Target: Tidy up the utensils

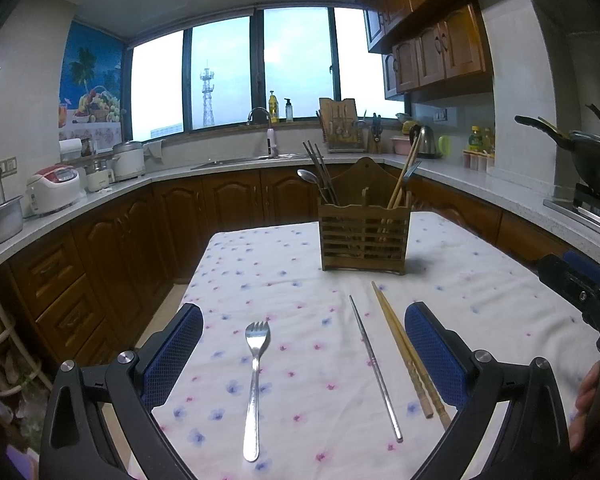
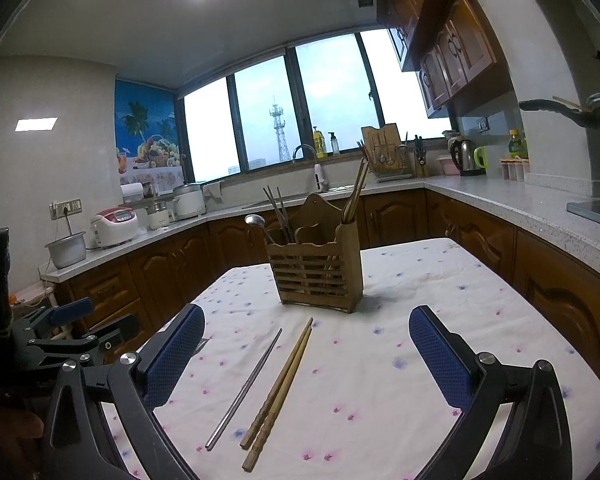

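The left tool (image 1: 303,354) hangs spread wide above the near part of the tabletop (image 1: 480,280), grasping nothing, its blue pads clear of the cloth. The right tool (image 2: 306,356) is likewise released, wide apart and empty. In the left wrist view one steel fork (image 1: 253,384) lies between the pads, tines pointing far; right of it lies one metal chopstick (image 1: 374,368), and just beside that a pair of wooden chopsticks (image 1: 406,350), touching each other along most of their length. The right wrist view shows the same metal chopstick (image 2: 246,388) and the two wooden chopsticks (image 2: 280,392) lying between its pads. Farther off stands one wooden utensil holder (image 1: 364,232), upright on the white, flower-dotted cloth, holding a spoon (image 1: 309,177) and dark chopsticks on its left side, light wooden chopsticks on its right. Around the tabletop runs a kitchen with brown cabinets, a pale counter, a sink under wide windows, and two rice cookers at left.
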Motion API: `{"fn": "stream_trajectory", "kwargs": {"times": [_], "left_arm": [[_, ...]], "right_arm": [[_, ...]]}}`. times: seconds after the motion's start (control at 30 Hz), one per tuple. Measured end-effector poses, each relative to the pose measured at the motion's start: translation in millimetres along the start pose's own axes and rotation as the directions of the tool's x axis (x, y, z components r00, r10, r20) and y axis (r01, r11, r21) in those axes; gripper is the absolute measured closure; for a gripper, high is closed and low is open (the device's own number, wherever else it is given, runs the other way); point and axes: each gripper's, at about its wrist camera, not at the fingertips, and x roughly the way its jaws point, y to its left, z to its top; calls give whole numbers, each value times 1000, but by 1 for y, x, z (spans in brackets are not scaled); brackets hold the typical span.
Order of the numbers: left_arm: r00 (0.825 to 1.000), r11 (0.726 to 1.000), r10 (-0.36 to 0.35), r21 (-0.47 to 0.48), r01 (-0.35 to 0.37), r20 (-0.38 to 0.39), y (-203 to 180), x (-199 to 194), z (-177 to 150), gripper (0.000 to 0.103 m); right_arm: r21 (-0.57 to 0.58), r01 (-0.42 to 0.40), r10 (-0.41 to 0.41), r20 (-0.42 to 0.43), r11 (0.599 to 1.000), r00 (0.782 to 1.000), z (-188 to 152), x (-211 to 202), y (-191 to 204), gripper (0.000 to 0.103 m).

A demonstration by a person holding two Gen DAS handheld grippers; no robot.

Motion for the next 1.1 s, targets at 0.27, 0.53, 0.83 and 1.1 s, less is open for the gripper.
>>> {"fn": "stream_trajectory", "kwargs": {"times": [0.27, 0.53, 0.83, 1.1], "left_arm": [[1000, 1000, -1, 1, 1, -1, -1, 0, 1, 1], [1000, 1000, -8, -4, 8, -7, -1, 3, 2, 1], [1000, 1000, -12, -11, 12, -14, -1, 8, 5, 1], [1000, 1000, -21, -19, 21, -19, -4, 14, 8, 1]], "right_arm": [[1, 0, 0, -1, 1000, 1000, 1, 1, 0, 0], [2, 1, -1, -3, 1000, 1000, 0, 0, -1, 0], [12, 8, -8, -17, 1000, 1000, 5, 6, -7, 0], [17, 2, -1, -33, 1000, 999, 3, 15, -7, 0]]}}
